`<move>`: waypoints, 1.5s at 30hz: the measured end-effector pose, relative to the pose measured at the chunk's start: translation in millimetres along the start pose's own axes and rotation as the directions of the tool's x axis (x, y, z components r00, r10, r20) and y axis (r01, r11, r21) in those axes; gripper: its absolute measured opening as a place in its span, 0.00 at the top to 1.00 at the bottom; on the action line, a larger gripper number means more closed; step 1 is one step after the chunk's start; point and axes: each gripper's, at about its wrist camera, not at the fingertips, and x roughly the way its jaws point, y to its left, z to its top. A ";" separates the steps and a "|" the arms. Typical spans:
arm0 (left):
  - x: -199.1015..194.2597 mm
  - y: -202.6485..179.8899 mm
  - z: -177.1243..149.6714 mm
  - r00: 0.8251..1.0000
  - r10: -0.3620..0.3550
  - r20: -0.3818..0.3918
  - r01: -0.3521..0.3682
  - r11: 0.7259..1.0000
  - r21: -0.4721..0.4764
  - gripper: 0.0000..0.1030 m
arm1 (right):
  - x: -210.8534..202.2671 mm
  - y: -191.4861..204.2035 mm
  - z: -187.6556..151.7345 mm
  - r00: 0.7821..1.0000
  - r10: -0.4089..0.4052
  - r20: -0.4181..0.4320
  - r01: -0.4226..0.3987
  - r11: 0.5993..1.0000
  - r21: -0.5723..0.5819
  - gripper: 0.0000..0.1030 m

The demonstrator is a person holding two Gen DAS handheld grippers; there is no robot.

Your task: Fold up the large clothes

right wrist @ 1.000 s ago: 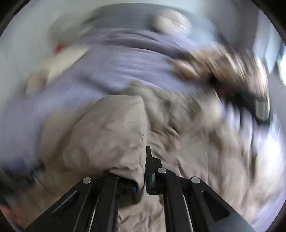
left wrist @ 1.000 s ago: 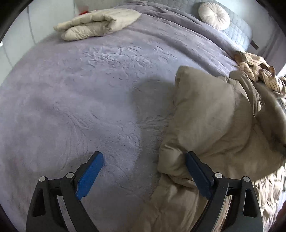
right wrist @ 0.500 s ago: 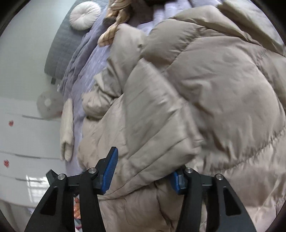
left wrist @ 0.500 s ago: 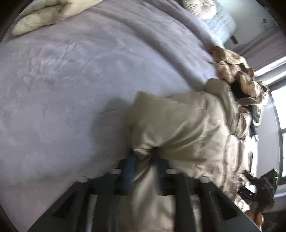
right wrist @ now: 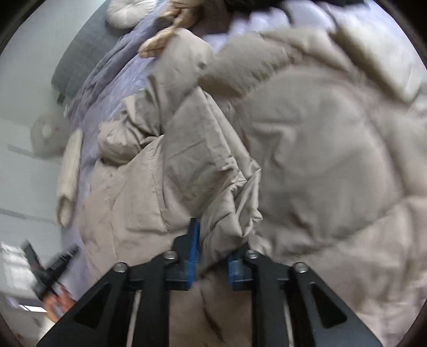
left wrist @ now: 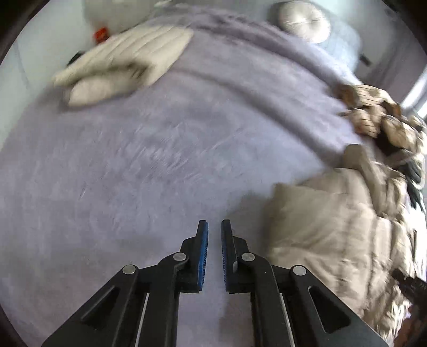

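Observation:
A beige puffer coat (left wrist: 333, 235) lies rumpled on the purple bedspread (left wrist: 160, 160), at the right of the left wrist view. My left gripper (left wrist: 214, 229) is nearly shut and empty, over bare bedspread just left of the coat. In the right wrist view the coat (right wrist: 307, 160) fills most of the frame. My right gripper (right wrist: 213, 240) is shut on a bunched fold of the coat, cloth pinched between its blue pads. The left gripper (right wrist: 48, 269) shows blurred at the lower left there.
A folded cream quilted garment (left wrist: 120, 64) lies at the far left of the bed. A round cream cushion (left wrist: 304, 21) sits at the grey headboard. A striped brown knit piece (left wrist: 379, 114) and dark clothes lie at the bed's right edge.
My left gripper let go of the coat's corner and moved left over bare bedspread. My right gripper closed from open onto a fold of the coat.

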 end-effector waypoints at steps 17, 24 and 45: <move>57.4 -97.5 -8.1 0.997 0.071 0.008 -0.071 0.976 0.205 0.89 | 20.3 -10.5 4.6 0.998 -0.060 0.013 0.061 0.992 -0.108 0.94; 24.8 -96.3 -4.4 0.992 0.124 0.010 -0.123 0.972 0.201 0.89 | -20.2 -35.9 3.1 0.994 -0.103 0.037 0.105 0.993 -0.058 0.89; -29.1 -202.5 -131.4 0.984 0.111 -0.143 -0.063 0.950 0.305 0.00 | -86.9 -80.1 -39.2 1.000 0.013 -0.006 -0.012 1.000 0.017 0.67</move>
